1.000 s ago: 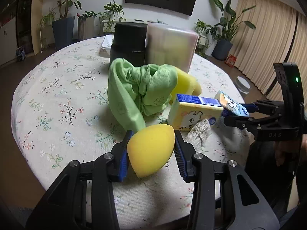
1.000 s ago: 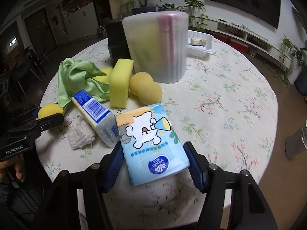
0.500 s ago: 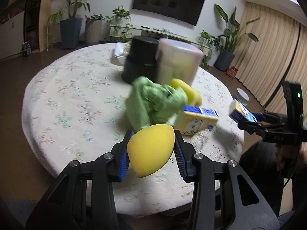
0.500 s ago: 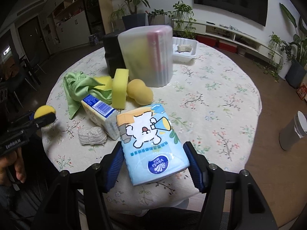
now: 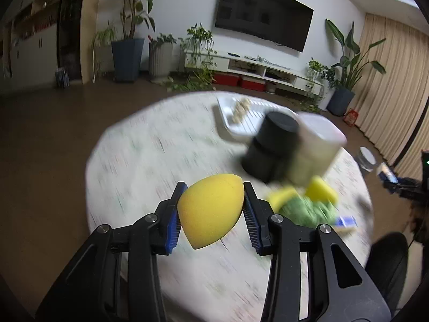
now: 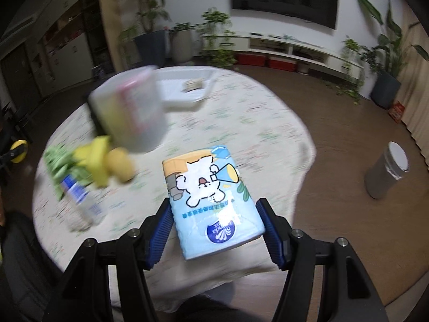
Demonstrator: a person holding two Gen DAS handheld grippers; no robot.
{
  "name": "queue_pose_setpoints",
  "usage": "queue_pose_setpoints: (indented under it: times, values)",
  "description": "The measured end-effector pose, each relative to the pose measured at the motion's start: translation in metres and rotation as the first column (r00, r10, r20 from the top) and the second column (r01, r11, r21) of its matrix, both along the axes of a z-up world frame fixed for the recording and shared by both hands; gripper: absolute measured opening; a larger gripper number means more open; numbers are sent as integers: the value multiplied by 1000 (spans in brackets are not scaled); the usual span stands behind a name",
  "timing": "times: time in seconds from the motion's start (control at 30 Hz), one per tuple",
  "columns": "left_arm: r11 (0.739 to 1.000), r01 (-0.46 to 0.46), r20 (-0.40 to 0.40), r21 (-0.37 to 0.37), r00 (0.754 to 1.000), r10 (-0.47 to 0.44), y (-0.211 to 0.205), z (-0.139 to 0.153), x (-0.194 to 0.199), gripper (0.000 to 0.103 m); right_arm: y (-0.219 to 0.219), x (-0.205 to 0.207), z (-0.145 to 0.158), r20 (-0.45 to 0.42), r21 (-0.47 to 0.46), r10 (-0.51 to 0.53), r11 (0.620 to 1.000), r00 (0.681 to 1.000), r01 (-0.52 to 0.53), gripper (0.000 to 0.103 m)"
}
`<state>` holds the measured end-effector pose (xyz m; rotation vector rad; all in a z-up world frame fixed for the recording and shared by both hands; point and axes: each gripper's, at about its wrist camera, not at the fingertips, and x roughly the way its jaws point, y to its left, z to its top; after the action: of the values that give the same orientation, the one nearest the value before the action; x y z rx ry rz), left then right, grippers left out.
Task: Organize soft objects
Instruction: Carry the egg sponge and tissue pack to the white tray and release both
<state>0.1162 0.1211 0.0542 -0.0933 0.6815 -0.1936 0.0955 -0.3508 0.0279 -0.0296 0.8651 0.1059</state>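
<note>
My left gripper (image 5: 211, 212) is shut on a yellow egg-shaped sponge (image 5: 210, 210), held above the round flowered table (image 5: 150, 155). My right gripper (image 6: 214, 226) is shut on a blue tissue pack (image 6: 211, 201) with a white bear print, also lifted over the table (image 6: 254, 112). Blurred on the cloth lie a green rag (image 5: 308, 209), yellow sponges (image 6: 107, 161) and a second tissue pack (image 6: 77, 193). A translucent bin (image 6: 131, 112) and a black bin (image 5: 273, 147) stand behind them. At the far left of the right wrist view the left gripper's sponge (image 6: 18, 147) shows.
A white tray (image 5: 241, 118) holding a small pale item sits at the table's far side. A grey cylinder (image 6: 387, 174) stands on the floor to the right. Plants, a low TV shelf and curtains line the room's walls.
Both grippers have risen and pulled back from the pile, each keeping its object. The table and its things now look smaller, farther and blurred.
</note>
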Motion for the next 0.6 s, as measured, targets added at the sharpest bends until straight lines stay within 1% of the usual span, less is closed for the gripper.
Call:
queue_pose_setpoints:
  times: [0.13, 0.23, 0.33, 0.47, 0.6]
  values:
    - [999, 22, 14, 29, 1000, -22, 7, 24, 54, 38, -38, 41, 15, 19, -52, -66, 996, 998, 67, 65]
    - [998, 49, 13, 42, 999, -49, 3, 38, 100, 38, -60, 80, 28, 32, -57, -102, 993, 994, 104, 65]
    - [994, 73, 13, 80, 997, -74, -9, 47, 148, 38, -78, 125, 45, 50, -49, -133, 990, 990, 135, 65]
    - [990, 97, -3, 105, 995, -98, -27, 50, 198, 38, -79, 183, 62, 72, -78, -132, 987, 989, 138, 65]
    - [985, 133, -20, 111, 991, -132, -43, 48, 243, 38, -64, 239, 76, 88, -106, -102, 988, 991, 111, 65]
